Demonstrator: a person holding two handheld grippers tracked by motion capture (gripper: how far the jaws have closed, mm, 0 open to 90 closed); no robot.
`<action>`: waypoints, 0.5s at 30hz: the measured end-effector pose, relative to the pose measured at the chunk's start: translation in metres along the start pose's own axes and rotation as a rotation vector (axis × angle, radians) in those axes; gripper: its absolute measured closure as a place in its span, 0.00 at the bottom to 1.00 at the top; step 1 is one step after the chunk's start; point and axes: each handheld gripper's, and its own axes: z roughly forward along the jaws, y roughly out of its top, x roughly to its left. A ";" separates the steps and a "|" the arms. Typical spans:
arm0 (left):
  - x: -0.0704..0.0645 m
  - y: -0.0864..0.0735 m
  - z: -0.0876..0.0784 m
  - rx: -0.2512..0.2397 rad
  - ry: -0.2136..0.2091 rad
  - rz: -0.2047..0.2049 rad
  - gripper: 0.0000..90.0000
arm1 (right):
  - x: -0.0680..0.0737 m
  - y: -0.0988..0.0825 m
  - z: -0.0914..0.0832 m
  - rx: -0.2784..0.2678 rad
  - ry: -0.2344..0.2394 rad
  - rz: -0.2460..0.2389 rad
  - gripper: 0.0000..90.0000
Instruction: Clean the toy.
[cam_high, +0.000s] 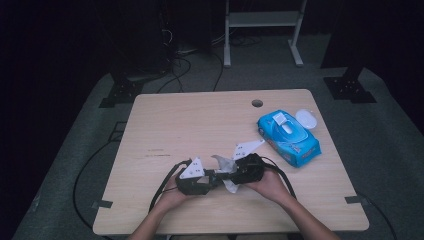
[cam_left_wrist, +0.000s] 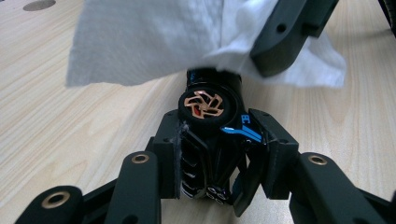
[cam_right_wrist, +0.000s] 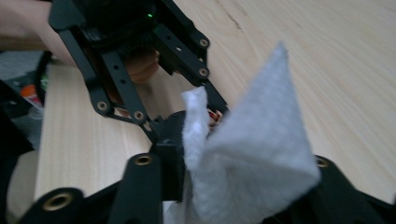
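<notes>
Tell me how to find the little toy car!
Look at the wooden table, near its front edge. The left claw is clamped on the toy car, just below the white wipe. It is black and shiny, with a copper-spoked wheel and blue trim.

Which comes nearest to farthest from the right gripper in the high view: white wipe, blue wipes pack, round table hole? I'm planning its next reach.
1. White wipe, at the right gripper, between both grippers.
2. Blue wipes pack, to its right, farther back on the table.
3. Round table hole, near the far edge.
</notes>
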 end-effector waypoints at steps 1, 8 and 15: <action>0.000 0.000 0.000 -0.001 -0.001 -0.005 0.64 | 0.000 -0.001 -0.002 -0.002 0.005 0.001 0.62; 0.000 0.000 0.000 -0.002 -0.004 -0.014 0.64 | -0.005 -0.007 -0.015 -0.035 -0.048 0.025 0.89; 0.001 0.000 0.000 -0.001 -0.005 -0.007 0.64 | -0.003 -0.003 -0.001 -0.064 -0.017 0.064 0.93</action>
